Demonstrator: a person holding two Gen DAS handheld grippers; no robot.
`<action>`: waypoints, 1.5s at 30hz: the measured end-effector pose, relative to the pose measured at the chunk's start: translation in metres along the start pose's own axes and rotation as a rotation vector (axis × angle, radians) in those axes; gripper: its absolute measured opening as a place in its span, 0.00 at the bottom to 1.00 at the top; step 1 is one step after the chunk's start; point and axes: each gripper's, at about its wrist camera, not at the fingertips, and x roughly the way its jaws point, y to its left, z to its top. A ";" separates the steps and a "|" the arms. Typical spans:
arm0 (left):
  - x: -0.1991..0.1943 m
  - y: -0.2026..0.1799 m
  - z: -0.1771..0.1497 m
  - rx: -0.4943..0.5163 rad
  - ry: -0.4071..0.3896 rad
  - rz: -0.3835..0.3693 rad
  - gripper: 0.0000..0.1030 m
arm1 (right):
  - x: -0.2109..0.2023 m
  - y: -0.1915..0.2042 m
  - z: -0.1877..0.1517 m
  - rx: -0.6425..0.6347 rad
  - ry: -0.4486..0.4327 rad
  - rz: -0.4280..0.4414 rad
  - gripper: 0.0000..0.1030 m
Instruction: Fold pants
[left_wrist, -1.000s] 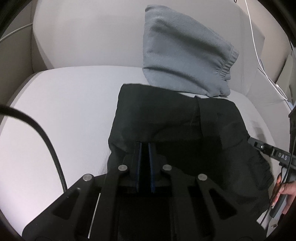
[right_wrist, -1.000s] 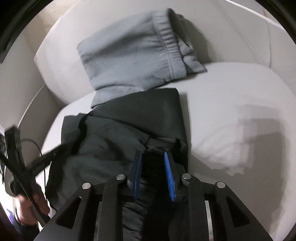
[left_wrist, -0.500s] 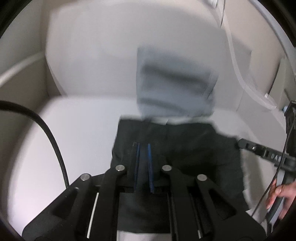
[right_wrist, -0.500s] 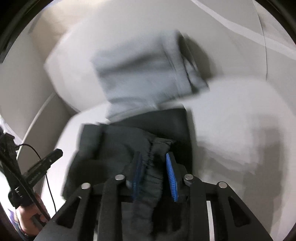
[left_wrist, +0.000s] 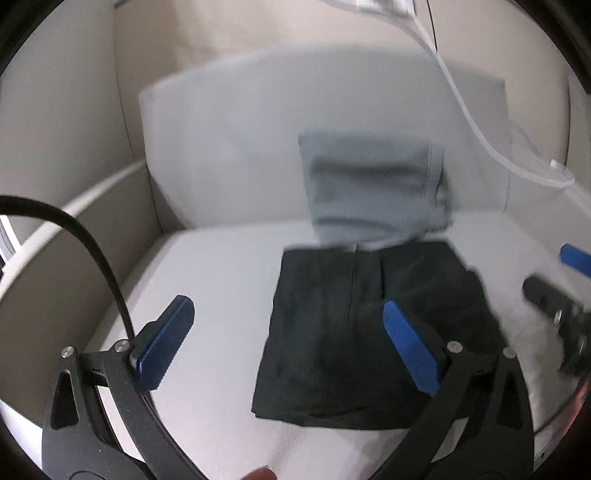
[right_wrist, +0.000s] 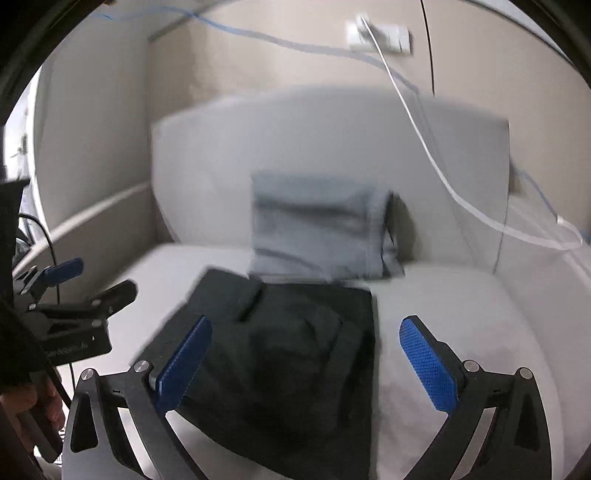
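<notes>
Soft black pants (left_wrist: 369, 332) are lying folded, rectangular, near the cushion's (left_wrist: 207, 295) back edge. Left gripper (left_wrist: 284, 339) and right gripper (right_wrist: 306, 354) are both opening wide, holding nothing.

Black claw (left_wrist: 284, 343) frames w/ blue ribbed pads (left_wrist: 164, 350), silver screws, black cable.

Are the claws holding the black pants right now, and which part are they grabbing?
Neither. The left claw and right claw are opening, nothing between their pads; the black pants lie folded on the cushion.
</notes>
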 end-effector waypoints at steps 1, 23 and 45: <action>0.005 -0.001 -0.004 0.001 0.010 -0.004 0.99 | 0.011 -0.008 -0.004 0.029 0.039 -0.024 1.00; 0.022 0.007 -0.003 -0.111 0.008 -0.009 0.99 | 0.040 -0.036 -0.019 0.046 0.062 -0.125 1.00; 0.017 0.006 -0.007 -0.105 0.007 -0.031 0.99 | 0.048 -0.039 -0.024 0.066 0.079 -0.128 1.00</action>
